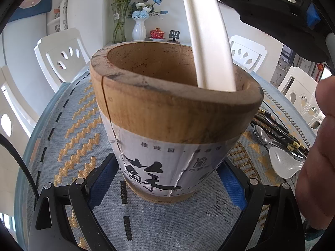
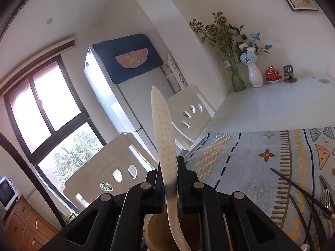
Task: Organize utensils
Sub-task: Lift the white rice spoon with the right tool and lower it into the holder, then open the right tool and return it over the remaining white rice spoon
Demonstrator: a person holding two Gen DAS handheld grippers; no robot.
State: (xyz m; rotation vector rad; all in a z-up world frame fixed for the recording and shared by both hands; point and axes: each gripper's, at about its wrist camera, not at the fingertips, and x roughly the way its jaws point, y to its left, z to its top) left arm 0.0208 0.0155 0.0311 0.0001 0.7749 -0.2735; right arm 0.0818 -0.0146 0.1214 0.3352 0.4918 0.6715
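A wooden utensil holder [image 1: 167,113] with a white paper label stands on the patterned cloth. My left gripper [image 1: 167,177] is shut on its base, one blue pad on each side. A white rice paddle [image 1: 209,41] comes down from above, and its handle reaches into the holder's mouth at the right side. In the right wrist view my right gripper [image 2: 170,179] is shut on the paddle [image 2: 164,129] at its neck. The dotted blade stands up, and the handle drops into the holder [image 2: 155,230] below.
Right of the holder lie black chopsticks [image 1: 276,129], a metal spoon [image 1: 263,136] and a translucent plastic spoon [image 1: 282,165]. A hand [image 1: 320,146] shows at the right edge. White chairs [image 1: 62,56] ring the table. Two vases [image 1: 139,29] stand at the back.
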